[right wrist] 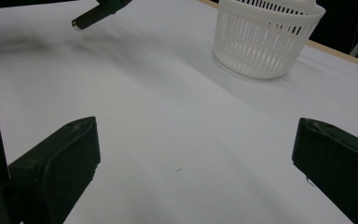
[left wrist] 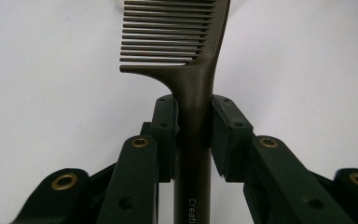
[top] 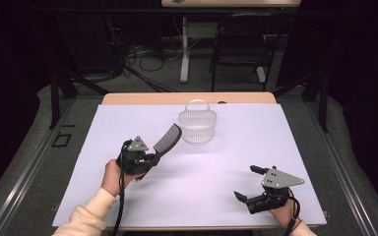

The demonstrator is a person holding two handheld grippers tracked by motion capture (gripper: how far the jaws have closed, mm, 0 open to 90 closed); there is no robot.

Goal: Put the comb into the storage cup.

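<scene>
A dark comb (top: 168, 138) is held above the white table sheet, teeth end pointing toward the white basket (top: 197, 126). My left gripper (top: 152, 158) is shut on the comb's handle (left wrist: 195, 116), both pads pressed against it. The comb's teeth (left wrist: 168, 32) run out past the jaws. My right gripper (top: 246, 183) rests at the front right of the table, open, with nothing between its fingers (right wrist: 56, 163). From the right gripper view the basket (right wrist: 265, 37) stands far ahead and the comb's handle end (right wrist: 91, 16) pokes in at the top left.
The white sheet (top: 236, 147) covers most of the wooden table (top: 187, 98). The basket with its loop handle stands at the back centre. A chair (top: 241, 44) and a table leg stand on the floor beyond.
</scene>
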